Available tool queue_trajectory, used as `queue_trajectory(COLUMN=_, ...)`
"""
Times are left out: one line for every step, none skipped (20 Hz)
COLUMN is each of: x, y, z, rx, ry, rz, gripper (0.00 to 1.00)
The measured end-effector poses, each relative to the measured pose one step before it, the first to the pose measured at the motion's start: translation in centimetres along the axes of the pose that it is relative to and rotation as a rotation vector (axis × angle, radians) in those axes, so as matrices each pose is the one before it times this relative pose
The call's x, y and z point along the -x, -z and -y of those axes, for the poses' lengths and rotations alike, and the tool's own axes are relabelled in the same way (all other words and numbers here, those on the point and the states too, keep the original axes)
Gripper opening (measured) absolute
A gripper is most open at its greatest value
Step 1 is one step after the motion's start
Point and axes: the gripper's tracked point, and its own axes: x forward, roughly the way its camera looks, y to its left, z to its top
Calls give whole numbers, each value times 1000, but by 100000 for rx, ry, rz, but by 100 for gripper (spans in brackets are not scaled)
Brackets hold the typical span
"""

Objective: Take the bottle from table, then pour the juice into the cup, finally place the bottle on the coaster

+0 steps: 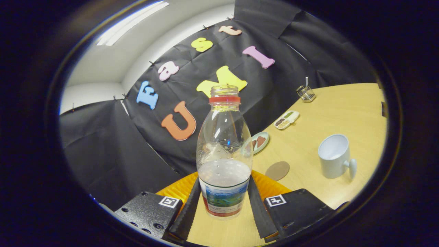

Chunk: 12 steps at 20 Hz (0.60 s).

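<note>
The gripper is clamped on the open bottle, both fingers pressing its labelled base. Beyond them on the counter, the coaster lies near; the cup stands farther off.

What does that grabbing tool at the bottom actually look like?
The gripper has two black fingers with toothed inner edges, set on black, speckled blocks with screw holes. Each block bears a small white square tag with a black pattern. An orange ribbed part sits behind them.
</note>
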Motion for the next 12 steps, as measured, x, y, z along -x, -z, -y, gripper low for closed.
queue_trajectory(x=-70, y=13, z=115, rx=-3910, ry=-412, rz=-27, gripper=77)
queue_trajectory(x=-222, y=196, z=73, rx=-3986, ry=-325, rz=-916, gripper=77)
queue_trajectory(x=-101, y=324, z=157, rx=-4070, ry=-316, rz=-851, gripper=77)
queue_trajectory(x=-213, y=114, z=52, rx=-3885, ry=-824, rz=-570, gripper=77)
queue_trajectory(x=-176, y=62, z=-34, rx=-3127, ry=-155, rz=-259, gripper=77)
queue_trajectory(x=-242, y=-153, z=302, rx=-3259, ry=831, rz=455, gripper=76)
queue_trajectory(x=-138, y=-180, z=-4, rx=-3070, ry=153, rz=370, gripper=76)
queue_trajectory(x=-240, y=-112, z=-260, rx=-3133, ry=-677, rz=-29, gripper=76)
queue_trajectory(x=-117, y=186, z=-99, rx=-3028, ry=-957, rz=-644, gripper=76)
queue_trajectory(x=-99, y=224, z=114, rx=-3240, ry=-1202, rz=-781, gripper=76)
queue_trajectory(x=-121, y=126, z=75, rx=-3441, ry=-647, rz=-708, gripper=76)
queue_trajectory(x=-143, y=16, z=236, rx=-3494, ry=-535, rz=-151, gripper=76)
